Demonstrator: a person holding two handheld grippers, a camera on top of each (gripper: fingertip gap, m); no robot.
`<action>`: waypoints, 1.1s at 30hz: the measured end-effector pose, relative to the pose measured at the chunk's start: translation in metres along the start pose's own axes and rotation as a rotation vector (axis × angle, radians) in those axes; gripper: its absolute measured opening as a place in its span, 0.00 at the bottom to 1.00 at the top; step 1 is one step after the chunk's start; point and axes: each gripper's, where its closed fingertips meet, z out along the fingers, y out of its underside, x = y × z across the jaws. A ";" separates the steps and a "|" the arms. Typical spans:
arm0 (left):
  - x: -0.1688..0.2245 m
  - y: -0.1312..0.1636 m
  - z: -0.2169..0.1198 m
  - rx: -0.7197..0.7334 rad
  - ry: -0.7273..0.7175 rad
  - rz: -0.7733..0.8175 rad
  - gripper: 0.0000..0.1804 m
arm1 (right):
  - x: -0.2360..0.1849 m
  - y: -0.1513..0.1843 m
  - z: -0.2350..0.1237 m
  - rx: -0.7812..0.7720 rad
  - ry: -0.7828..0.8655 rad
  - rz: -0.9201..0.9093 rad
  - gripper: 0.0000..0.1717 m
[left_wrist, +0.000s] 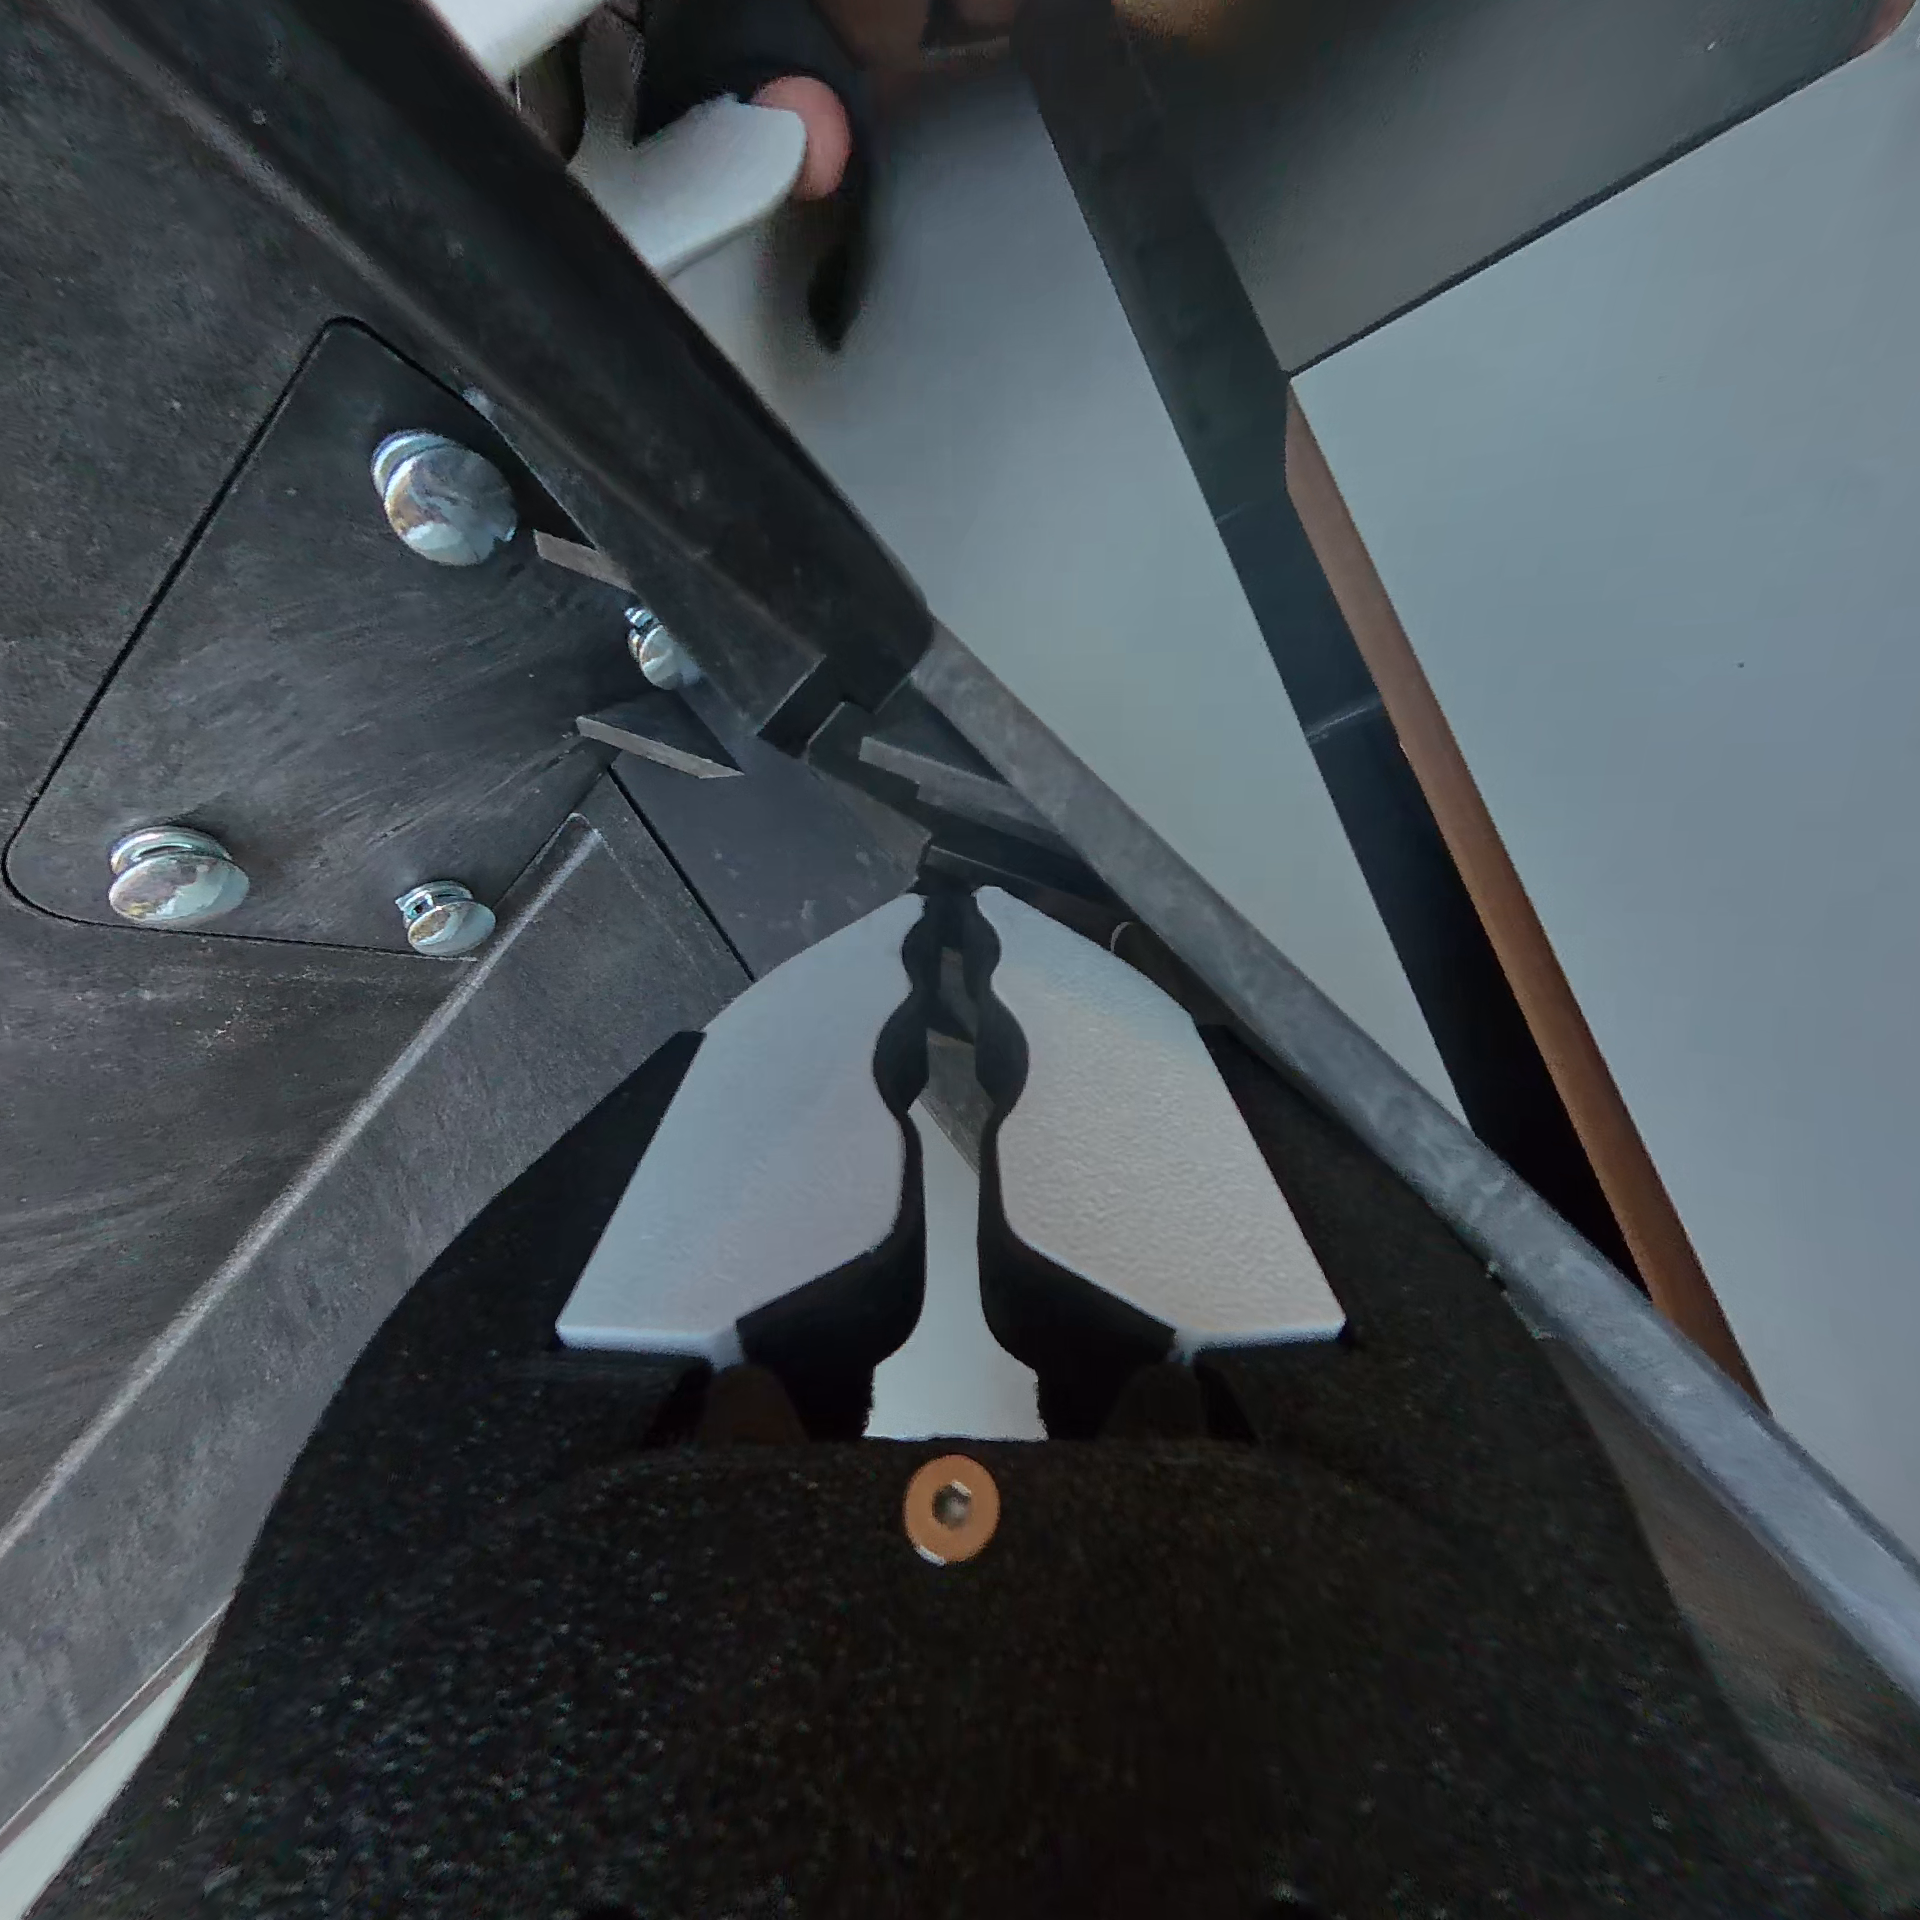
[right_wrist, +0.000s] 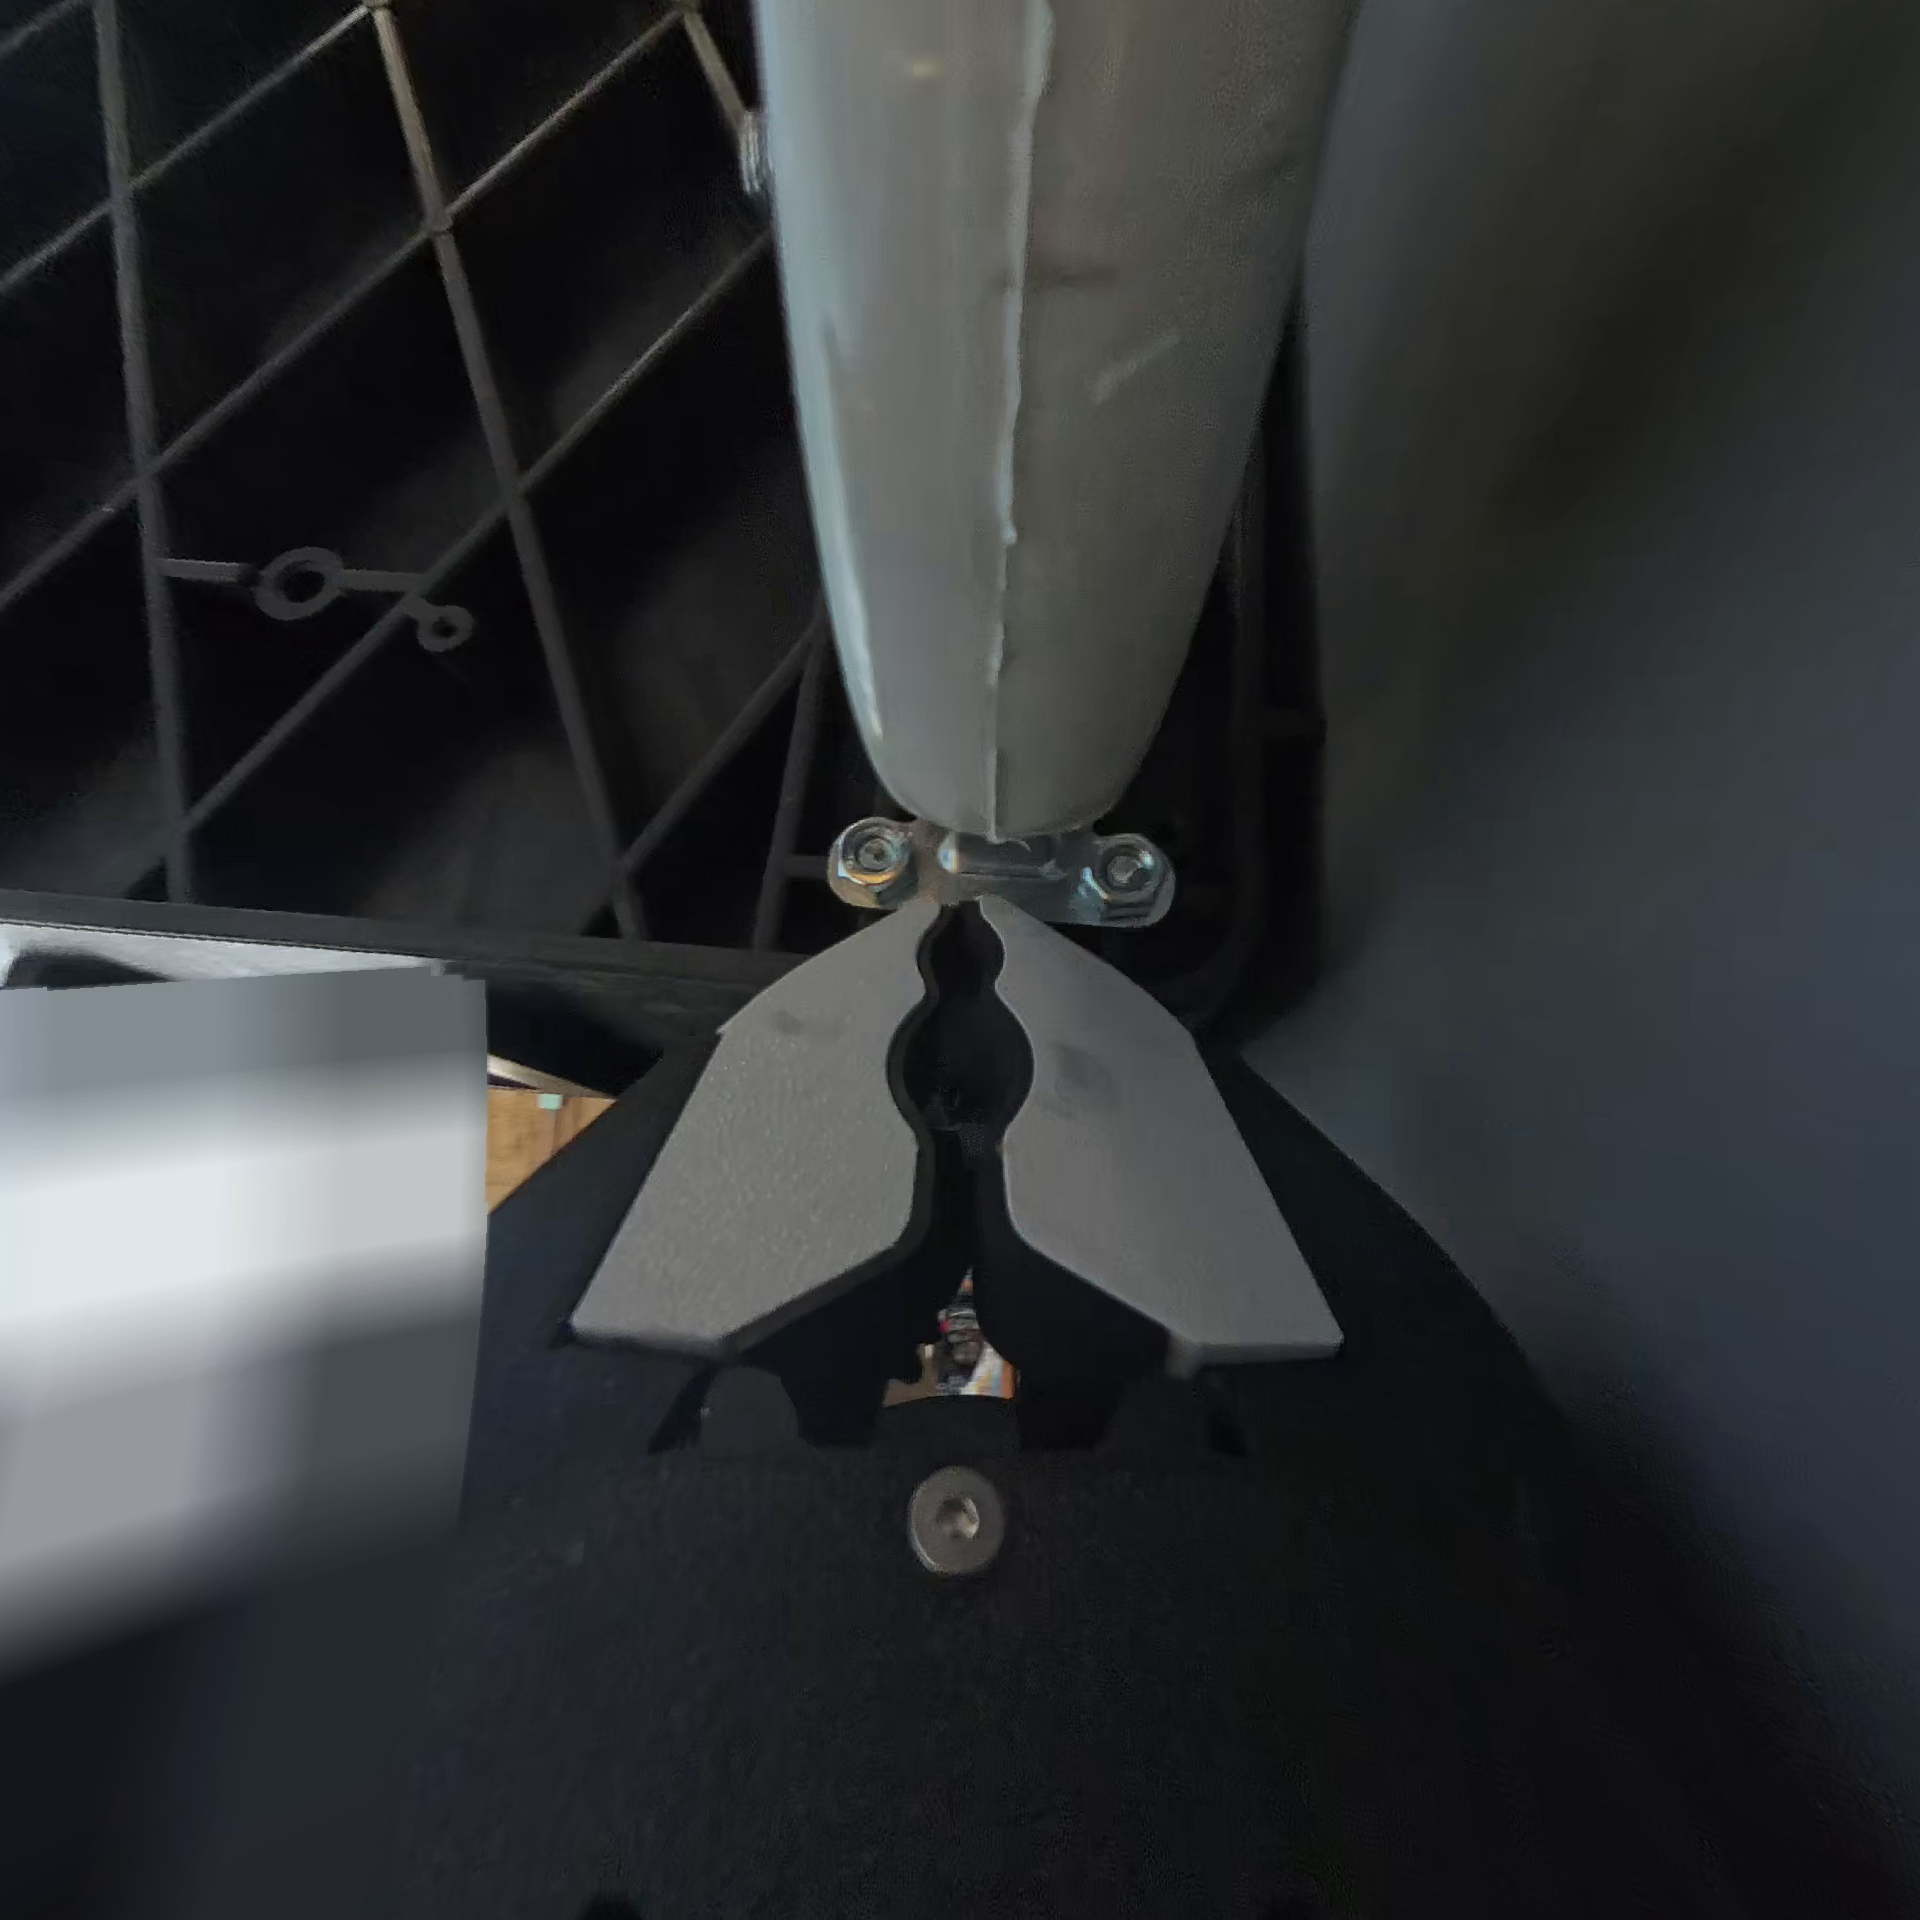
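Fingertips of the left gripper (left_wrist: 940, 920) stand almost together, with only a slit between them. A thin dark strip (left_wrist: 954, 1086) runs slantwise through that slit, and the pads appear to press on it where it comes off the black frame above. Just past the tips is a dark flat panel (left_wrist: 769, 842). To its left, close by, sits a triangular plate (left_wrist: 301, 717) fixed with four silver bolts (left_wrist: 445, 499). A grey rail (left_wrist: 1299, 1018) slants down to the right beside the fingers. Farther off are a black upright bar (left_wrist: 1288, 582) with a brown edge, and, at the top, a pale grey part (left_wrist: 717, 177) with a person's fingertip (left_wrist: 821, 135) on it.

The right gripper (right_wrist: 961, 912) is closed — its tips meet right at the lower edge of a shiny metal bracket (right_wrist: 997, 871) with a nut at each end. Whether they nip that edge or merely touch it cannot be told. The bracket sits at the foot of a grey tapering leg (right_wrist: 1039, 416) that rises straight ahead. A black ribbed lattice (right_wrist: 364, 416) lies behind on the left.
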 end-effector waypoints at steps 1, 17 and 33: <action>0.000 0.000 0.000 -0.004 0.000 0.004 0.02 | 0.006 -0.003 -0.002 0.017 0.057 -0.038 0.00; 0.000 -0.001 -0.001 0.011 0.002 0.004 0.02 | 0.030 -0.004 -0.001 -0.032 0.198 -0.083 0.06; 0.000 0.000 0.001 0.009 0.004 -0.003 0.01 | 0.014 -0.001 -0.004 -0.023 0.083 -0.059 0.00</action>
